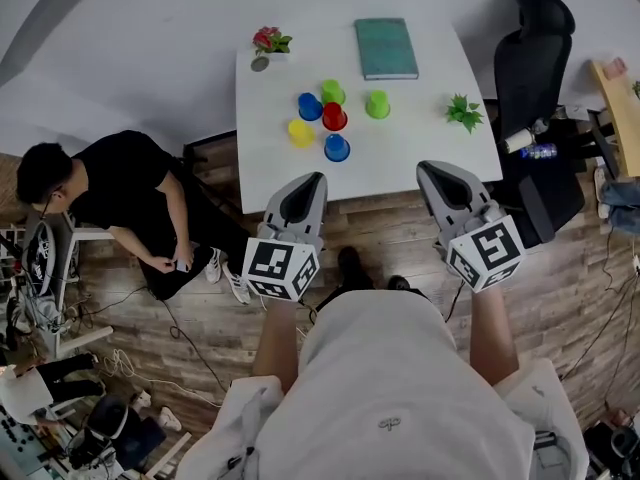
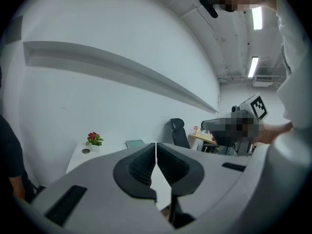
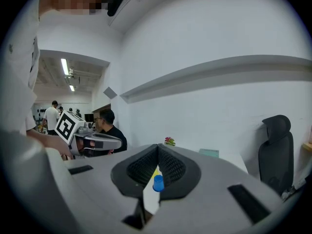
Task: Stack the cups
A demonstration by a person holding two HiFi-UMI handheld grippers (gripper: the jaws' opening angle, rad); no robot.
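Note:
Several upside-down cups stand in a cluster on the white table (image 1: pixel 420 163): a blue cup (image 1: pixel 310 106), a green cup (image 1: pixel 333 92), a red cup (image 1: pixel 335 116), another green cup (image 1: pixel 377 104), a yellow cup (image 1: pixel 300 132) and a nearer blue cup (image 1: pixel 337 148). My left gripper (image 1: pixel 314 179) hovers shut and empty at the table's near edge, below the cups. To the right, my right gripper (image 1: pixel 426 168) is also shut and empty. The right gripper view shows the near blue cup (image 3: pixel 158 183) through the slit under the shut jaws (image 3: pixel 157 146). No cup shows in the left gripper view, past its shut gripper (image 2: pixel 156 145).
A teal book (image 1: pixel 386 48) lies at the table's far side, a potted flower (image 1: pixel 268 40) at its far left corner, a small green plant (image 1: pixel 464 112) at the right. A black office chair (image 1: pixel 535 68) stands right of the table. A person (image 1: pixel 120 193) sits at the left.

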